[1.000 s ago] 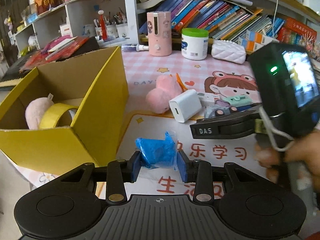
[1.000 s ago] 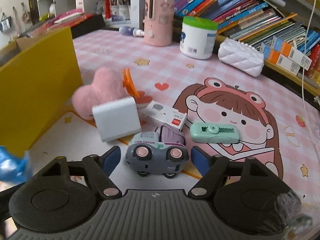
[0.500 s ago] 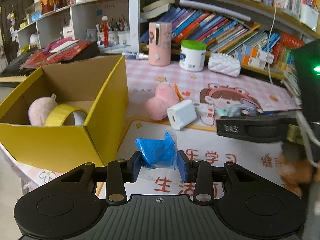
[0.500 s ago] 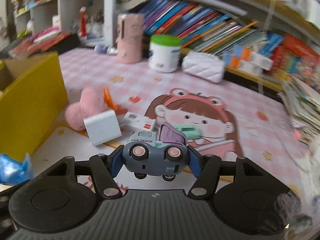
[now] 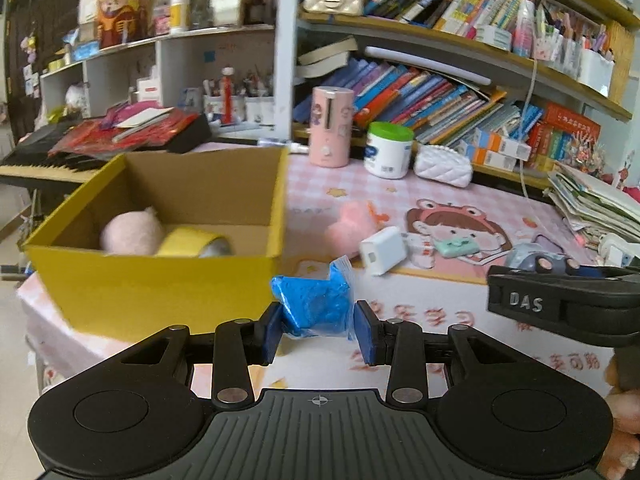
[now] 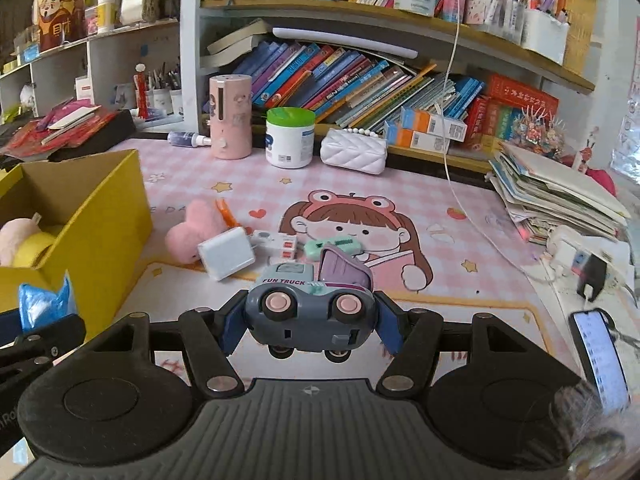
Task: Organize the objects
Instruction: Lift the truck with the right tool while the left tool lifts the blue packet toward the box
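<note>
My left gripper (image 5: pixel 318 330) is shut on a crumpled blue wrapper (image 5: pixel 314 306), held above the mat just right of the yellow cardboard box (image 5: pixel 160 284). Inside the box lie a pink plush ball (image 5: pixel 130 232) and a yellow tape roll (image 5: pixel 192 240). My right gripper (image 6: pixel 310 326) is shut on a grey toy truck (image 6: pixel 310 312) with pink wheels, lifted off the table. On the mat lie a pink plush heart (image 6: pixel 192 228), a white charger (image 6: pixel 226 254), a small white box (image 6: pixel 278 244) and a mint green clip (image 6: pixel 334 246).
At the back of the table stand a pink cylinder (image 6: pixel 231 116), a green-lidded jar (image 6: pixel 290 138) and a white quilted pouch (image 6: pixel 354 148), below book shelves. A paper stack (image 6: pixel 560 200) and a phone (image 6: pixel 598 356) lie at the right. A keyboard (image 5: pixel 44 160) sits at the far left.
The right gripper closed on the toy truck and lifted it off the mat. Both grippers rose and pulled back; the wrapper stays in the left one, now nearer the box.
</note>
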`<control>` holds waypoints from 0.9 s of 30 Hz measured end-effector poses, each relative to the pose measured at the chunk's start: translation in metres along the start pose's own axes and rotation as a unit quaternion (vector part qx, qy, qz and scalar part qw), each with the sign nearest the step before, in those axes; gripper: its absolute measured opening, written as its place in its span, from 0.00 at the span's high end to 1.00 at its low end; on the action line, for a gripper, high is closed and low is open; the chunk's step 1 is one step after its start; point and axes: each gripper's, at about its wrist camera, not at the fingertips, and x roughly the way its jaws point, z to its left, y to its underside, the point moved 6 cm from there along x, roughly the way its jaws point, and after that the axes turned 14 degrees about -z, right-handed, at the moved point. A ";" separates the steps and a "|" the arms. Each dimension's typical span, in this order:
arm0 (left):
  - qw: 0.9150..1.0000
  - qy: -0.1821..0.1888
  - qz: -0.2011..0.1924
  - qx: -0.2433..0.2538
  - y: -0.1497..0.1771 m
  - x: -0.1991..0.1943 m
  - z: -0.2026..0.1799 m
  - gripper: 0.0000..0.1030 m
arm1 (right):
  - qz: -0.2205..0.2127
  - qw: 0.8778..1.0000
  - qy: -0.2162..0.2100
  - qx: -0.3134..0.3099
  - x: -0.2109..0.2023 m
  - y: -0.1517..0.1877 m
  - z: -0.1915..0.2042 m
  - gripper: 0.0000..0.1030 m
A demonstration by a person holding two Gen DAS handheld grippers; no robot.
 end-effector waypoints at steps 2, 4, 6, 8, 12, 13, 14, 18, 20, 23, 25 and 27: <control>1.000 -0.011 0.003 0.000 0.005 -0.009 0.017 0.65 | 0.002 1.000 -0.001 -0.002 -0.011 0.004 0.015 0.40; 1.000 -0.022 0.008 0.000 0.009 -0.018 0.031 0.65 | 0.005 1.000 -0.009 -0.010 -0.023 0.008 0.033 0.40; 0.999 -0.031 0.012 -0.001 0.013 -0.028 0.047 0.65 | 0.004 1.000 -0.017 -0.021 -0.035 0.014 0.050 0.40; 0.999 -0.037 0.013 -0.001 0.016 -0.036 0.059 0.65 | 0.007 0.999 -0.024 -0.029 -0.045 0.020 0.067 0.40; 0.999 -0.041 0.021 0.006 0.027 -0.053 0.079 0.65 | 0.014 0.999 -0.029 -0.034 -0.064 0.033 0.092 0.40; 0.999 -0.042 0.024 0.009 0.030 -0.057 0.083 0.65 | 0.017 0.999 -0.030 -0.033 -0.068 0.036 0.096 0.40; 0.999 -0.043 0.027 0.012 0.034 -0.061 0.088 0.65 | 0.021 0.999 -0.030 -0.032 -0.072 0.039 0.101 0.40; 0.998 -0.044 0.039 0.027 0.046 -0.075 0.101 0.65 | 0.038 0.998 -0.033 -0.026 -0.088 0.056 0.118 0.40; 0.998 -0.042 0.043 0.034 0.052 -0.082 0.107 0.65 | 0.045 0.998 -0.033 -0.023 -0.096 0.064 0.127 0.40; 0.997 -0.044 0.049 0.043 0.060 -0.093 0.117 0.65 | 0.050 0.998 -0.036 -0.021 -0.107 0.074 0.140 0.40; 0.997 -0.048 0.050 0.045 0.063 -0.101 0.125 0.65 | 0.053 0.998 -0.040 -0.021 -0.114 0.078 0.149 0.40; 0.997 -0.052 0.048 0.044 0.064 -0.108 0.132 0.65 | 0.053 0.997 -0.046 -0.023 -0.121 0.080 0.156 0.40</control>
